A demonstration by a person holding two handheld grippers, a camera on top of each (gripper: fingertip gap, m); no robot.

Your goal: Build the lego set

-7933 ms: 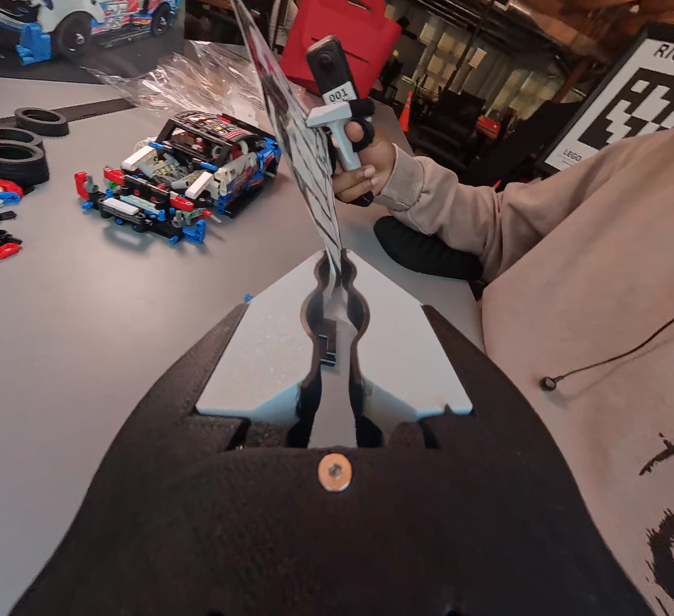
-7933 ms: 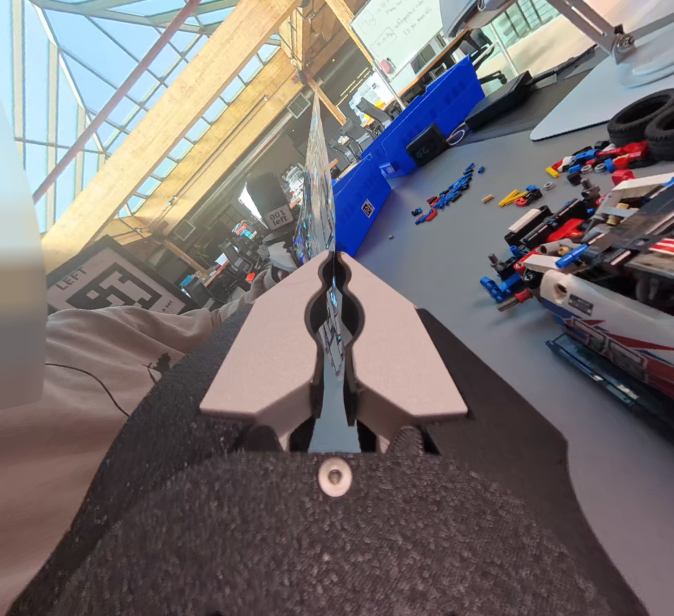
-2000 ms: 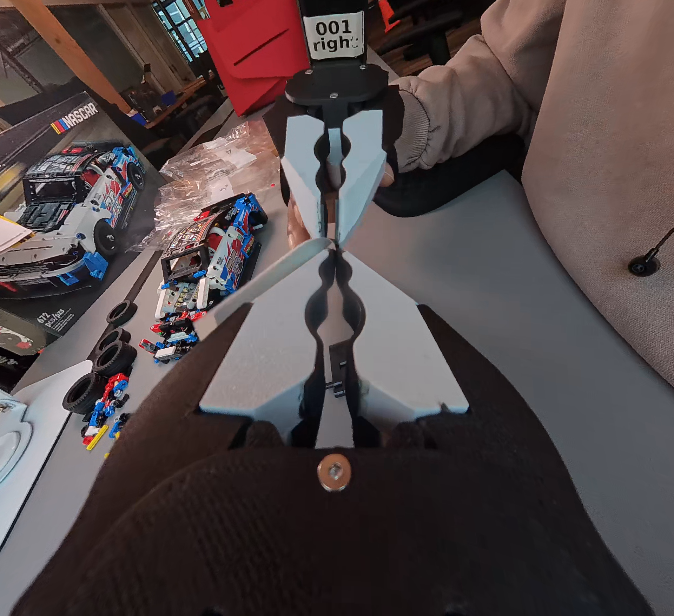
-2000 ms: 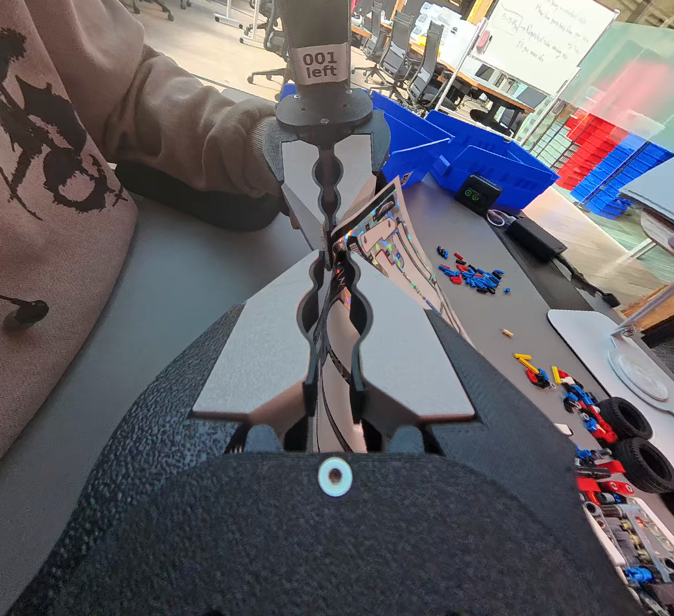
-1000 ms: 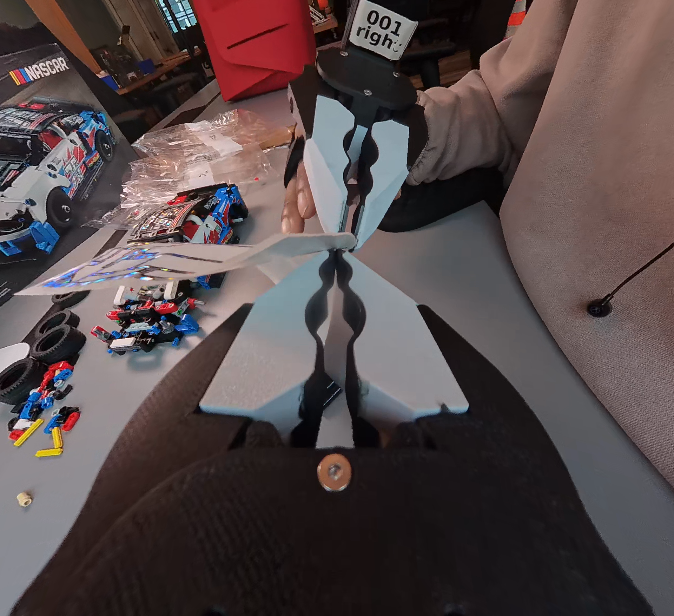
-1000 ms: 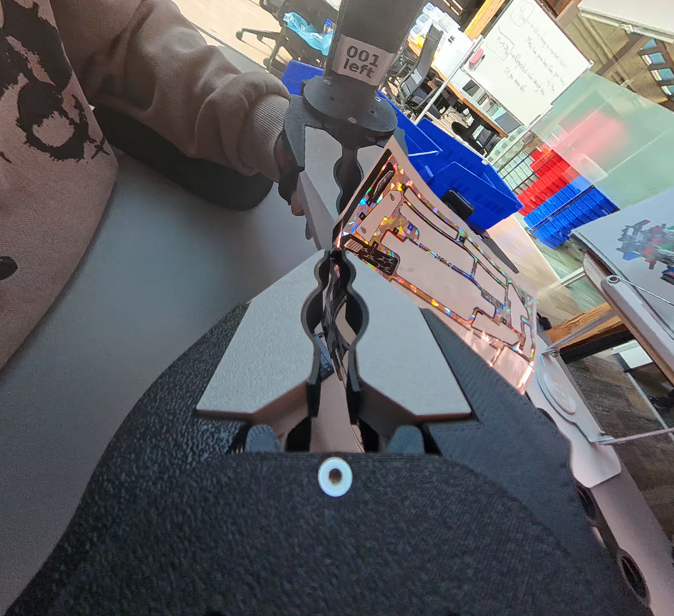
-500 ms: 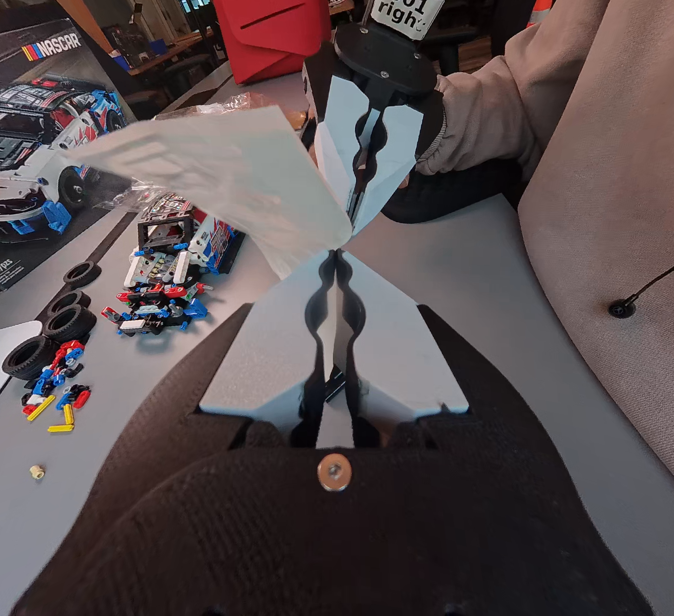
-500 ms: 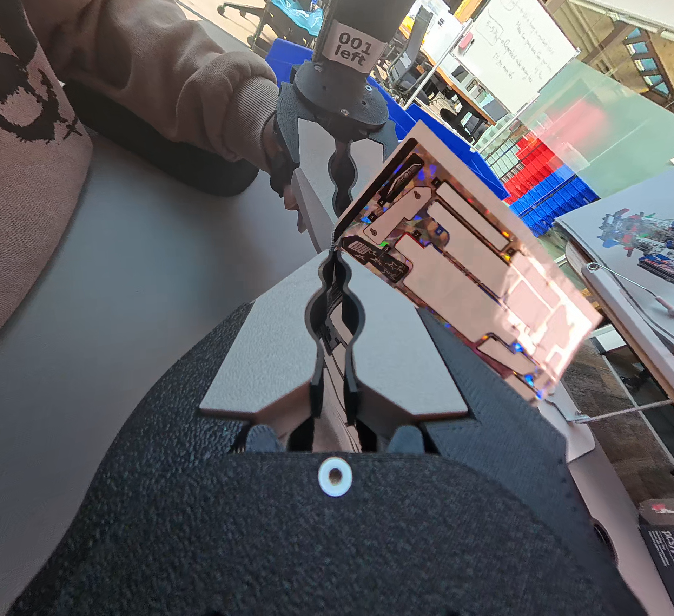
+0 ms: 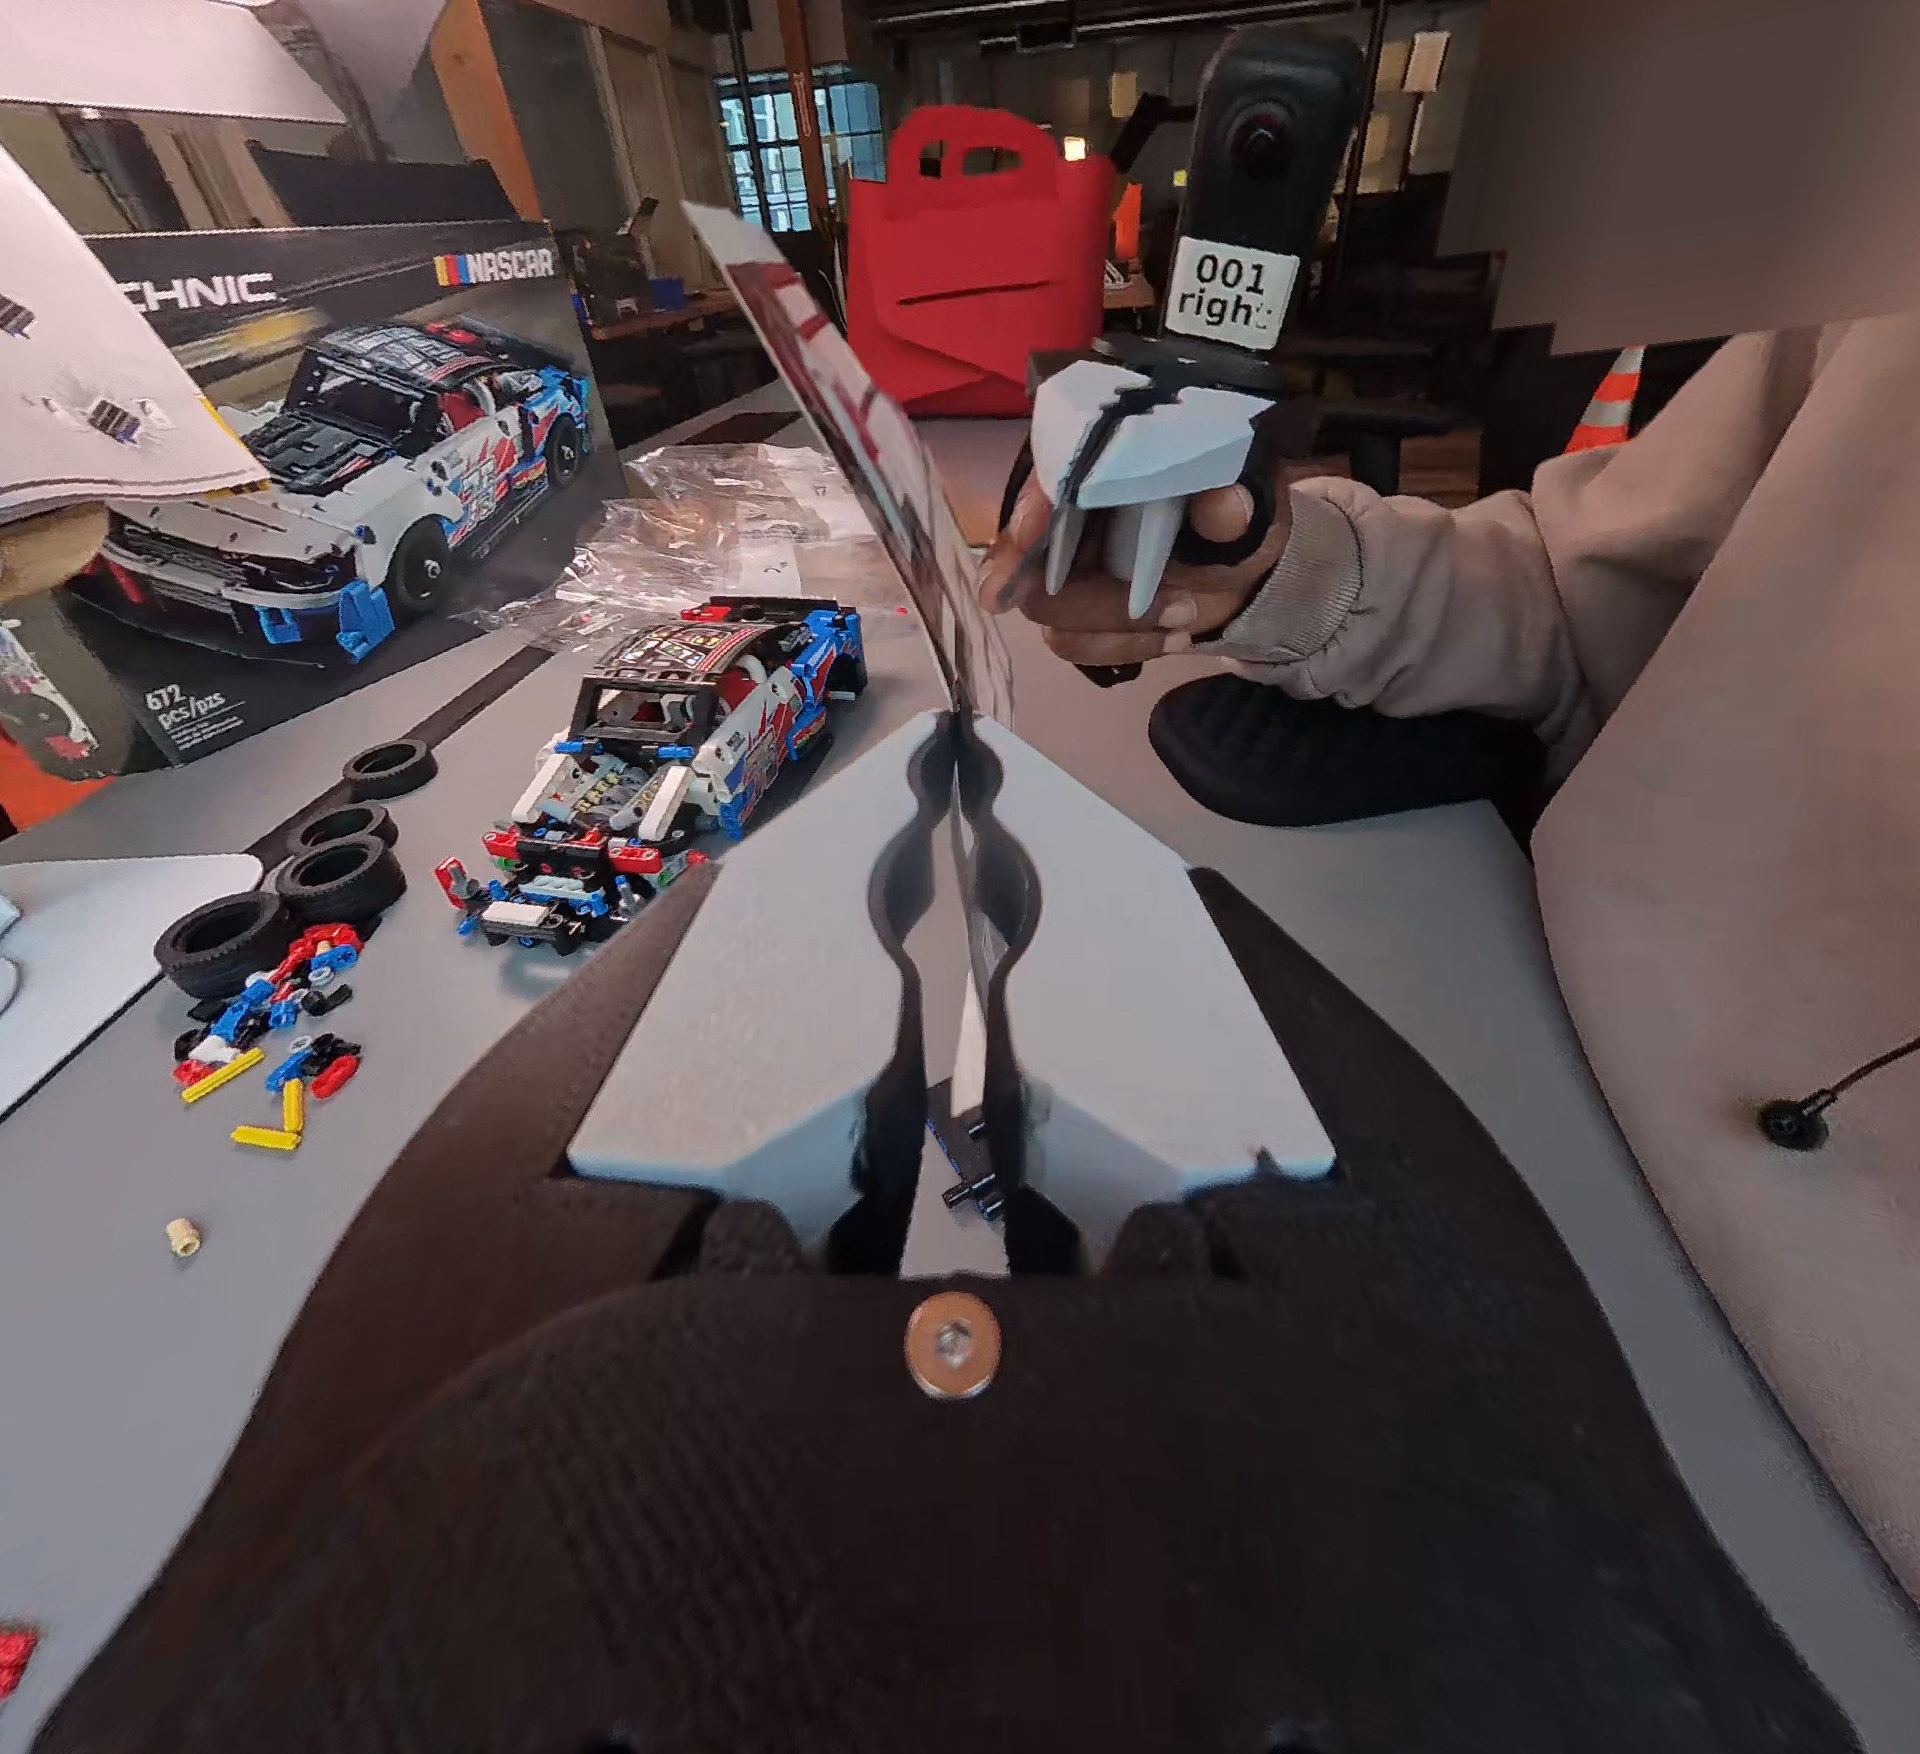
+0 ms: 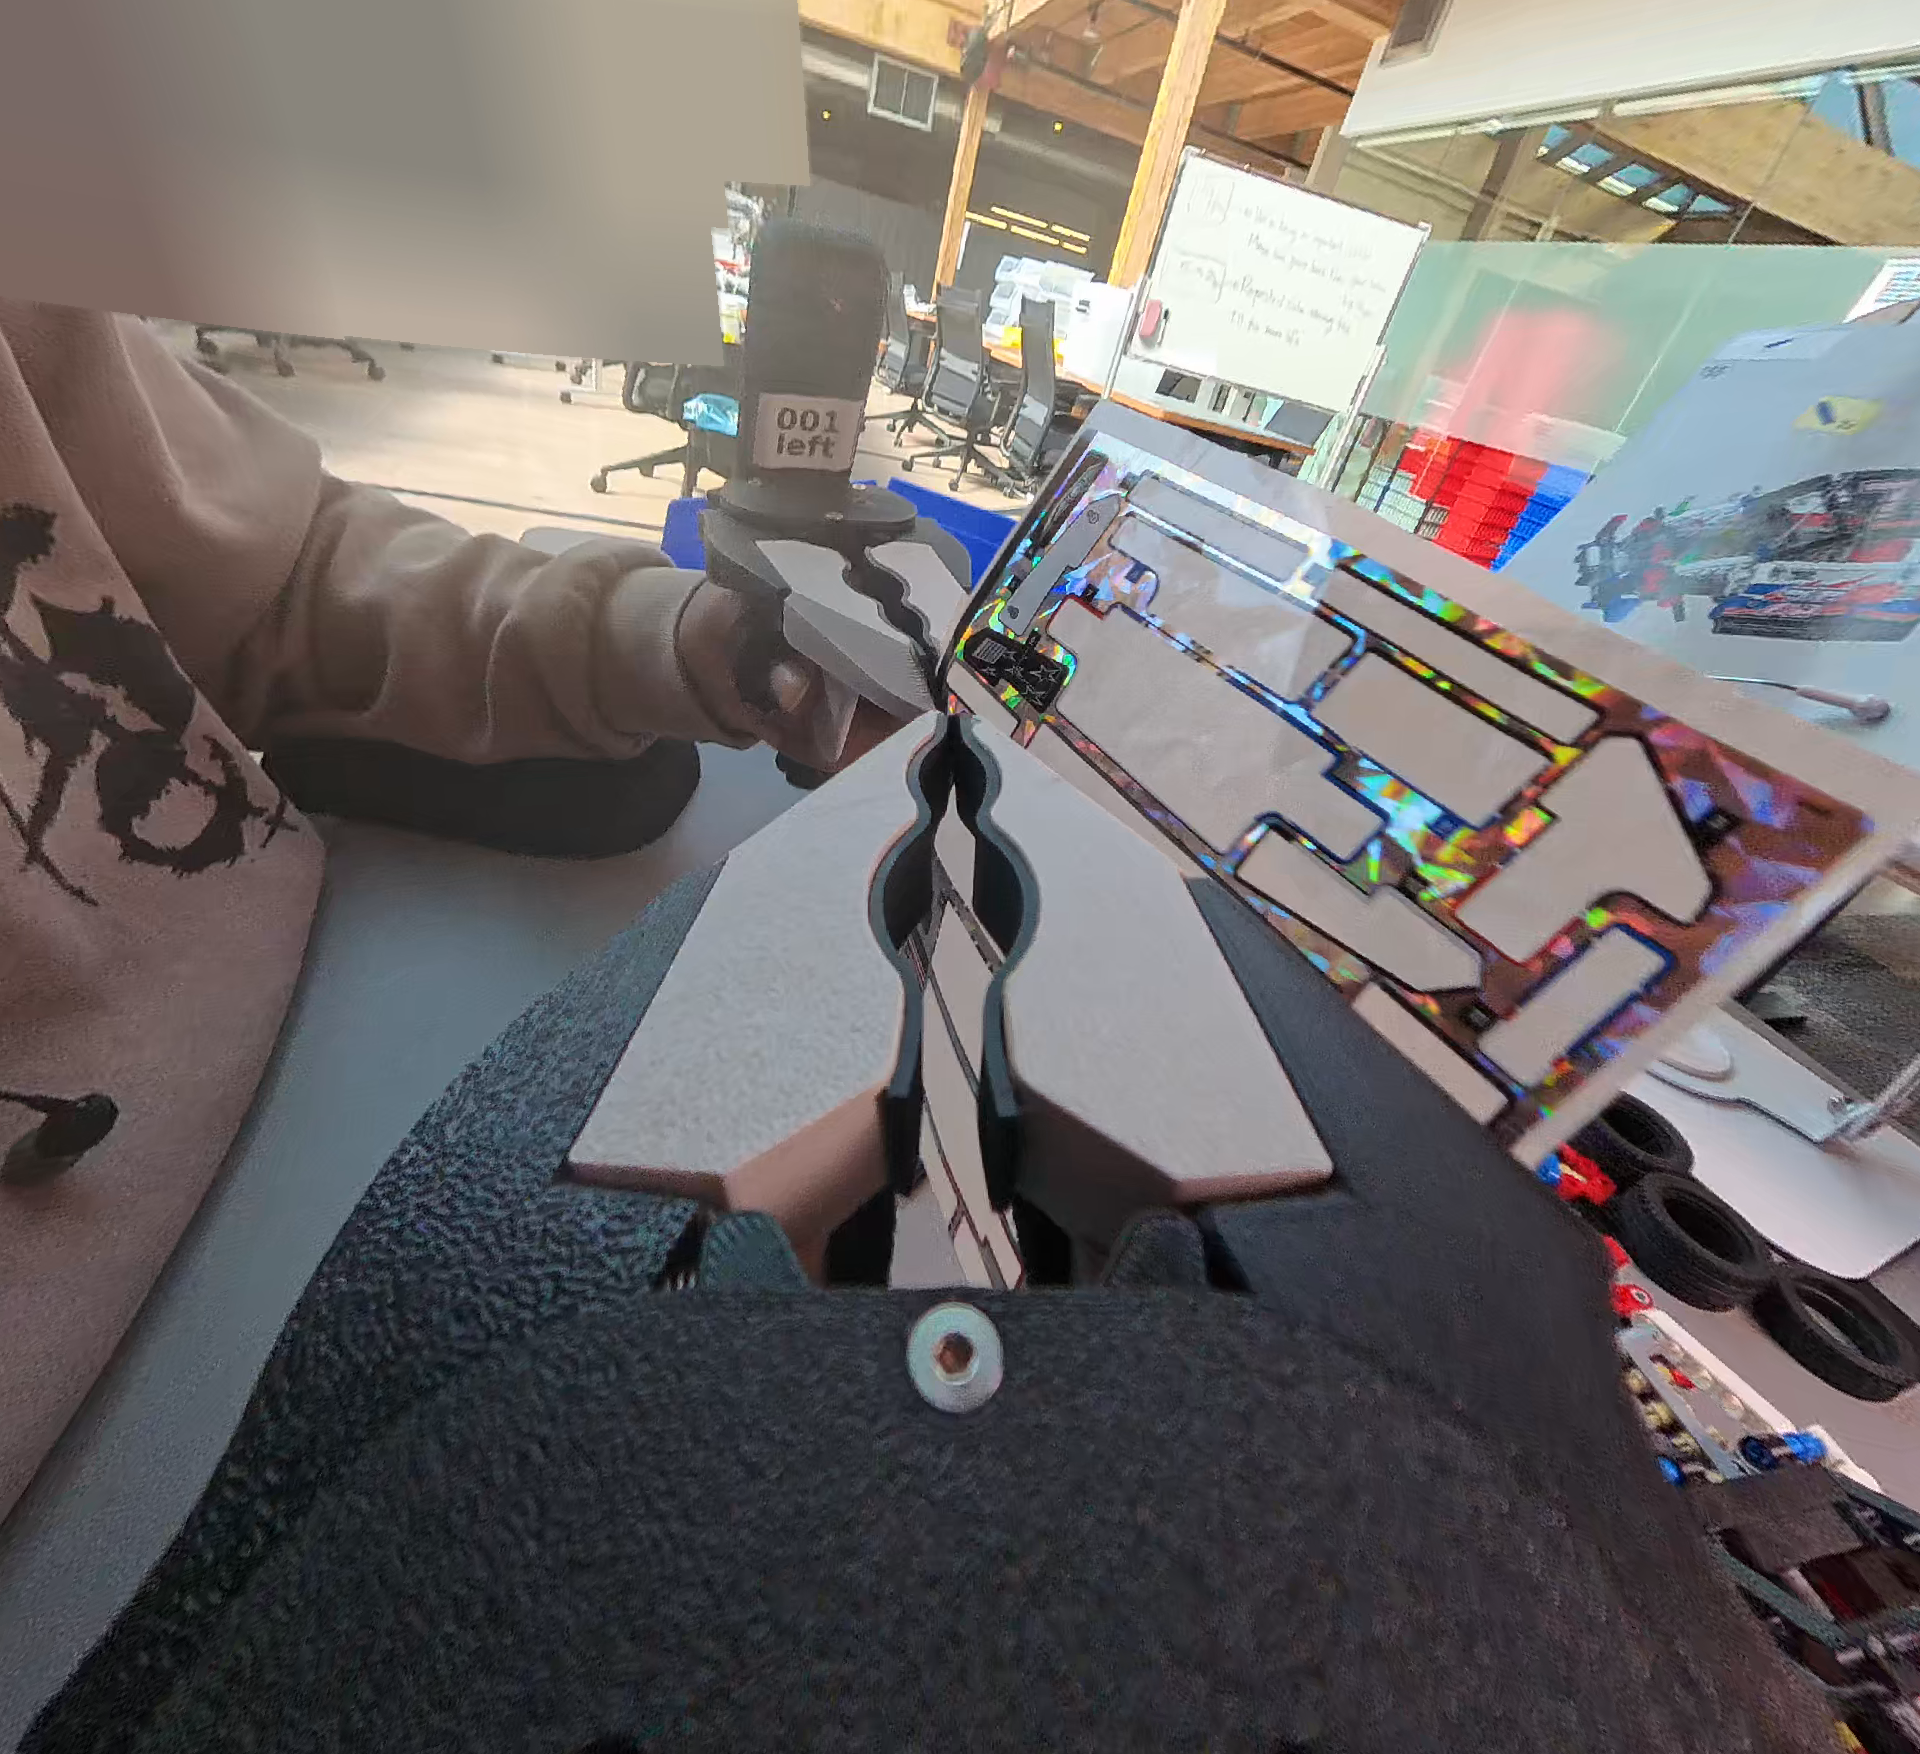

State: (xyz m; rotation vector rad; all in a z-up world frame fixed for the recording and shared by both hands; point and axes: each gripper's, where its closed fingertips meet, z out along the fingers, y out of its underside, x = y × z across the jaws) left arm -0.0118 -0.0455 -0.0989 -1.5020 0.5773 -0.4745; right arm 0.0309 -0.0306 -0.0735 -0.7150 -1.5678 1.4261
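Note:
My left gripper (image 9: 956, 728) is shut on a corner of the holographic sticker sheet (image 9: 862, 437), which stands edge-on in the left wrist view. The right wrist view shows the sheet's face (image 10: 1403, 769) with several empty cut-outs, and the left gripper (image 10: 925, 670) at its left corner. My right gripper (image 10: 951, 733) is shut on a thin white, black-lined sticker (image 10: 951, 998), just below that corner. In the left wrist view the right gripper (image 9: 1070, 478) sits right of the sheet. The part-built Lego car (image 9: 686, 738) stands on the grey table (image 9: 1351, 925).
Black tyres (image 9: 332, 863) and loose small pieces (image 9: 270, 1018) lie left of the car. The set's box (image 9: 343, 457), clear bags (image 9: 727, 541) and a red bag (image 9: 977, 302) stand behind. An instruction booklet (image 10: 1745, 541) sits on a stand. The person's torso (image 9: 1766, 769) borders the table. The grippers' ends are close to 6 cm from one another. Left tips and right tips are each some 25 cm from the part-built Lego car (image 9: 686, 738).
The sheet has swung from lying broad and tilted to standing edge-on in the left wrist view. The right gripper has drawn away from the left gripper's tips, to the right of the sheet.

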